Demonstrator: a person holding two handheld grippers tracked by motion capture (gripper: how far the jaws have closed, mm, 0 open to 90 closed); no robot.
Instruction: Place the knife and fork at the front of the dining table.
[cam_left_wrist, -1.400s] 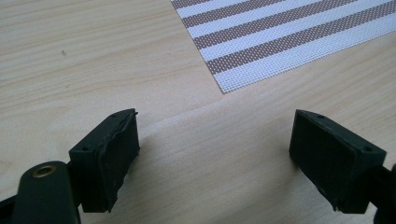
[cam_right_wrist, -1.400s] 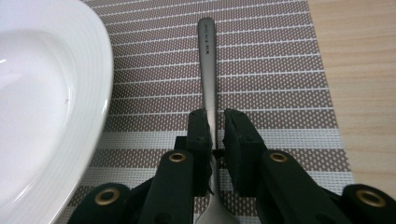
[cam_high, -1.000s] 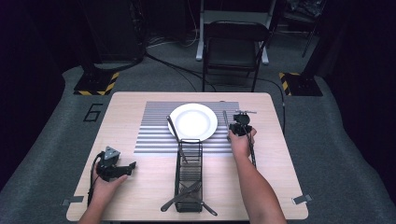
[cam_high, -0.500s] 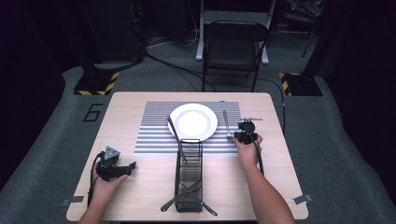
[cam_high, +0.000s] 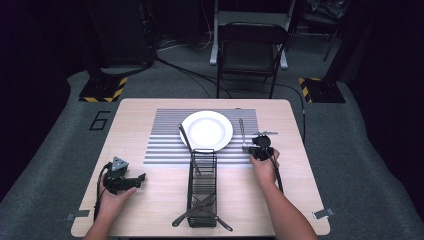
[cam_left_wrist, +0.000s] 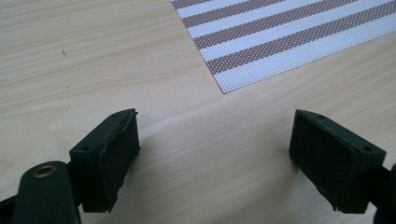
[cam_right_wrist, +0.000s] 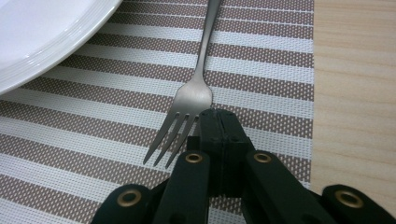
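Steel is lying just ahead of my right claw (cam_right_wrist: 219, 122): one fork (cam_right_wrist: 189, 100), tines pointing back at me and brushing the left side of my closed tips, handle running straight away across the striped placemat (cam_right_wrist: 261, 60). My jaws are pressed fully together and are gripping nothing; they are resting on the mat beside the fork's head.

I am judging the fork to be light, rigid and slick, lying flat with little gap beneath it. A pinch on the tines would probably slip, so I am planning to take it across the narrow neck or the handle just beyond it, where the jaws can close over both edges.

Further out and to the left of this claw, one white plate (cam_right_wrist: 42, 32) is sitting on the mat, its rim near the fork but not touching it. From the high view, a second utensil (cam_high: 184, 136) is leaning on the plate's far side; I cannot tell its kind. Nearer me, one black wire caddy (cam_high: 202, 185) is holding a couple of dark-handled pieces, blurred.

My left claw (cam_left_wrist: 212, 149) is resting well apart on the bare wooden table (cam_left_wrist: 70, 56), jaws spread wide and empty, one corner of the mat just ahead of it.
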